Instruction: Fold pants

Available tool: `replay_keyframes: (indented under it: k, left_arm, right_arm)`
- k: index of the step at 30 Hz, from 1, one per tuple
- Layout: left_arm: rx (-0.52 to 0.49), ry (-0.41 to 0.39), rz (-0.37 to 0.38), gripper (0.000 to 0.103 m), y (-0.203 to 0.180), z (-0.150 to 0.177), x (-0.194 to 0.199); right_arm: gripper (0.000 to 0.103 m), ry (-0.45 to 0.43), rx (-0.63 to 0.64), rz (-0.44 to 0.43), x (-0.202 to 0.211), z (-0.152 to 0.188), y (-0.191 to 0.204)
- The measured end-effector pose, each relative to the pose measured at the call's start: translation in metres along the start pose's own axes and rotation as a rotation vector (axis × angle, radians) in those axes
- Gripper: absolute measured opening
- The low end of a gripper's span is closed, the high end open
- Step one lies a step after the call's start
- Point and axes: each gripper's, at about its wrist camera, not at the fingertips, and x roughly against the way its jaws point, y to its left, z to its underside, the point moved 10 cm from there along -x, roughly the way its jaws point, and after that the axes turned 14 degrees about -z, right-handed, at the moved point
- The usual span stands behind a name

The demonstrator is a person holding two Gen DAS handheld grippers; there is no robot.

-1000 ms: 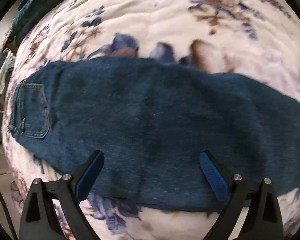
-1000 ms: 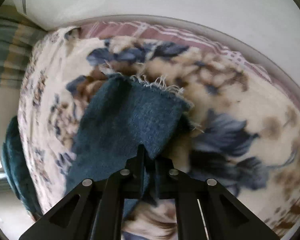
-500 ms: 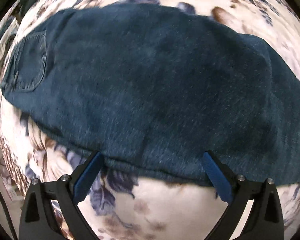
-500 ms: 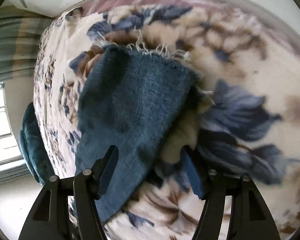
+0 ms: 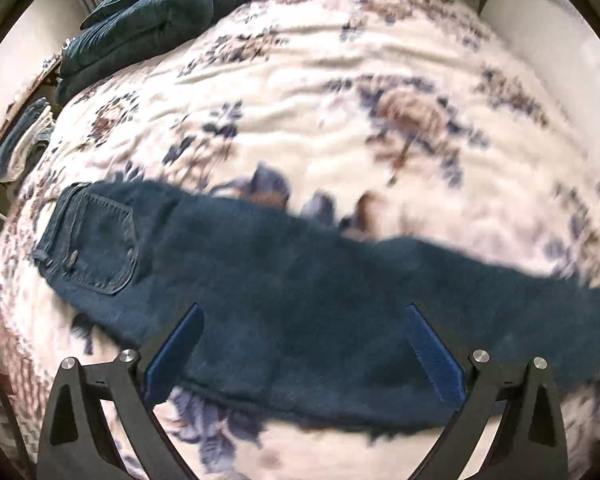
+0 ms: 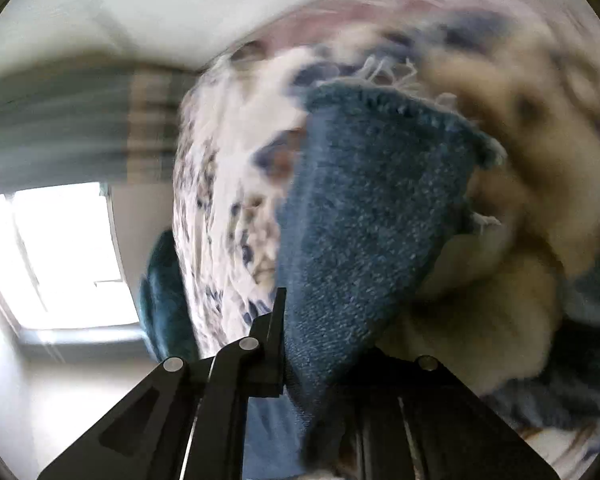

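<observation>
Dark blue jeans [image 5: 300, 280] lie stretched across a floral bedspread [image 5: 340, 100], folded lengthwise, back pocket [image 5: 100, 248] at the left. My left gripper [image 5: 304, 344] is open and empty above the jeans' middle, near their front edge. In the right wrist view the frayed leg hem [image 6: 380, 184] stands lifted in front of the camera. My right gripper [image 6: 320, 344] is shut on the leg fabric; only its left finger [image 6: 274, 332] shows, the other is hidden behind the denim.
A dark teal pillow or cushion [image 5: 160, 12] lies at the far left corner of the bed. Folded clothes [image 5: 20, 140] are stacked beyond the bed's left edge. A bright window [image 6: 60, 256] and striped curtain [image 6: 80, 132] show in the right wrist view.
My right gripper opened half a second ago and has now shut on the jeans leg near the hem and lifted it. My left gripper pulled back up from the jeans, staying open.
</observation>
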Motion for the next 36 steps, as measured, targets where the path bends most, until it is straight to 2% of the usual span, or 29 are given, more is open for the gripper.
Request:
replay_keyframes:
  k: [1,2,4,5,9,10,12,14,16,17,20,23,26,29,32,36]
  left_arm:
    - [0.012,-0.012,0.012,0.103,0.001,-0.008,0.001]
    - [0.024,-0.022,0.027,0.103,-0.005,-0.014,0.005]
    - [0.047,-0.038,0.057,0.103,-0.007,-0.025,0.005]
    - [0.064,-0.049,0.060,0.103,-0.007,-0.031,0.008]
    - [0.065,-0.093,-0.025,0.103,0.009,-0.045,0.009]
    - [0.066,-0.107,-0.040,0.103,0.014,-0.048,0.009]
    - [0.081,-0.118,-0.043,0.103,0.024,-0.054,0.007]
    - [0.120,-0.119,-0.081,0.103,0.041,-0.062,0.001]
    - [0.124,-0.092,-0.060,0.103,0.047,-0.062,-0.010]
    - [0.123,-0.066,-0.065,0.103,0.051,-0.060,-0.018]
    - [0.116,-0.013,-0.095,0.103,0.064,-0.047,-0.042]
    - [0.091,0.021,-0.132,0.103,0.082,-0.029,-0.059]
    - [0.079,0.050,-0.140,0.103,0.107,-0.012,-0.072]
    - [0.085,0.090,-0.139,0.103,0.141,0.000,-0.086]
    - [0.098,0.130,-0.140,0.103,0.189,0.006,-0.096]
    - [0.129,0.152,-0.121,0.103,0.252,0.006,-0.105]
  right_arm:
    - [0.023,0.028,-0.024,0.054,-0.010,0.001,-0.013]
    - [0.026,0.069,-0.111,0.050,-0.024,0.005,-0.032]
    - [0.020,0.044,-0.143,0.029,-0.029,0.002,-0.035]
    - [0.009,0.035,-0.106,0.060,-0.028,0.000,-0.028]
    - [0.006,-0.094,0.119,0.192,0.000,-0.010,0.010]
    - [0.006,-0.078,0.102,0.220,-0.002,-0.007,-0.001]
    - [0.006,-0.054,-0.017,0.206,-0.007,-0.001,-0.029]
    - [0.008,-0.051,-0.094,0.129,-0.010,-0.005,-0.036]
    - [0.012,-0.041,-0.139,0.110,-0.012,-0.009,-0.037]
    - [0.011,-0.038,-0.116,0.132,-0.016,-0.010,-0.032]
    - [0.009,-0.044,0.071,0.250,-0.015,-0.007,-0.006]
    - [0.008,-0.058,0.256,0.323,-0.018,0.005,0.049]
    - [0.008,-0.049,0.423,0.362,-0.029,0.042,0.111]
    - [0.008,-0.003,0.577,0.388,-0.073,0.101,0.173]
    - [0.008,0.060,0.680,0.408,-0.121,0.162,0.203]
    - [0.008,0.192,0.771,0.436,-0.200,0.259,0.208]
